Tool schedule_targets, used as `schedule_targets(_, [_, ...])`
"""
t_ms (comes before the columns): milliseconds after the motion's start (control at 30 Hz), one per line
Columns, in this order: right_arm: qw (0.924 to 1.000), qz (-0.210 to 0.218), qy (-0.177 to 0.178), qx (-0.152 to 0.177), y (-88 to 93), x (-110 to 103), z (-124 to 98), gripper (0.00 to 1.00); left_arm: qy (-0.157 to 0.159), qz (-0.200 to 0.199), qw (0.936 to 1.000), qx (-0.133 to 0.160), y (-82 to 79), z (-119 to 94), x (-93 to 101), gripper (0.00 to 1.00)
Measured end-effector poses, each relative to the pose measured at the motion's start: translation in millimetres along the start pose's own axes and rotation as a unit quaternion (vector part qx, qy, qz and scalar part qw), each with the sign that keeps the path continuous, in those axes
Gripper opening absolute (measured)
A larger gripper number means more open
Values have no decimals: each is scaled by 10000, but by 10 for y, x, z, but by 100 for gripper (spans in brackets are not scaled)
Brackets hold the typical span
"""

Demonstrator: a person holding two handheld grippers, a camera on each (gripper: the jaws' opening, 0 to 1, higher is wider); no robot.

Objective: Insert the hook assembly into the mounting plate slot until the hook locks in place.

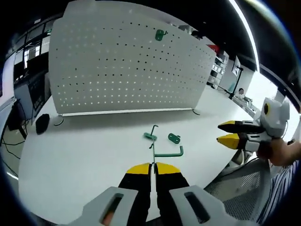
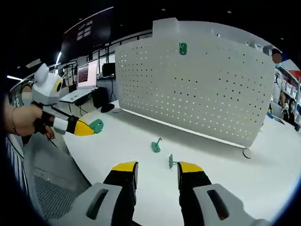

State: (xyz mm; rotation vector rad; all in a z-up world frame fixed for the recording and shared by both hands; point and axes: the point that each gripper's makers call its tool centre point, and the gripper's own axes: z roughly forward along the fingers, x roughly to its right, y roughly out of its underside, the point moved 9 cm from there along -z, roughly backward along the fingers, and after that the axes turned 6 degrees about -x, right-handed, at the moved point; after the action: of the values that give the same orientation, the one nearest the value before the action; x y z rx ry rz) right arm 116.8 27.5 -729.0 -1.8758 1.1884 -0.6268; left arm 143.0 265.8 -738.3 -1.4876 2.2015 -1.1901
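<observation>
Early stage, nothing inserted yet. Left hand-held gripper pinched shut on a green hook, held above the tabletop, well short of the upright pegboard. Right hand-held gripper spread wide, holding nothing. One green plate already mounted high on the pegboard; another hook and a loose green plate lying on the tabletop. Remaining: bringing the hook to a slot and locking.

Left gripper clamping green hook, pegboard behind
</observation>
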Motion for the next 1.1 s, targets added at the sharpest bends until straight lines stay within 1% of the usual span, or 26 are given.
schedule_targets(33, [9999,99,-103,7,-16,-31,17,30,11,0,10000,5,1,-2,3,1])
schedule_targets(100, [9967,655,-465,114,-56,-105,51,30,72,-13,10000,23,9,1,10,1])
schedule_targets(133, [9943,838,-644,123,-71,-142,78,30,142,-66,9999,44,15,1,22,1])
schedule_targets(200, [9907,1014,-887,167,-109,-201,110,29,292,-197,9993,91,27,6,42,1])
schedule_targets(300, [9812,1424,-1299,122,-167,-331,164,26,425,-260,9986,167,31,8,75,1])
schedule_targets(367, [9760,1595,-1476,154,-196,-401,207,26,518,-217,9982,214,35,12,106,1])
schedule_targets(467, [9698,1783,-1663,76,-206,-482,252,25,653,-201,9973,263,39,12,151,2])
schedule_targets(533, [9599,2115,-1839,10,-207,-545,282,24,729,-211,9965,346,30,7,174,2])
schedule_targets(567, [9563,2240,-1879,15,-209,-560,294,23,753,-189,9963,373,25,5,185,2])
schedule_targets(600, [9508,2418,-1938,10,-211,-579,308,22,801,-140,9959,407,16,5,207,2])
schedule_targets(867, [9367,2794,-2110,61,-250,-604,350,11,1056,30,9927,588,-23,-5,298,2])
schedule_targets(967, [9309,2942,-2165,86,-264,-598,361,7,1140,86,9910,699,-40,-20,325,2])
schedule_targets(1067, [9238,3132,-2201,100,-269,-595,370,5,1165,120,9903,753,-52,-22,333,2])
schedule_targets(1100, [9226,3161,-2210,110,-271,-594,372,4,1150,144,9903,767,-56,-21,328,2])
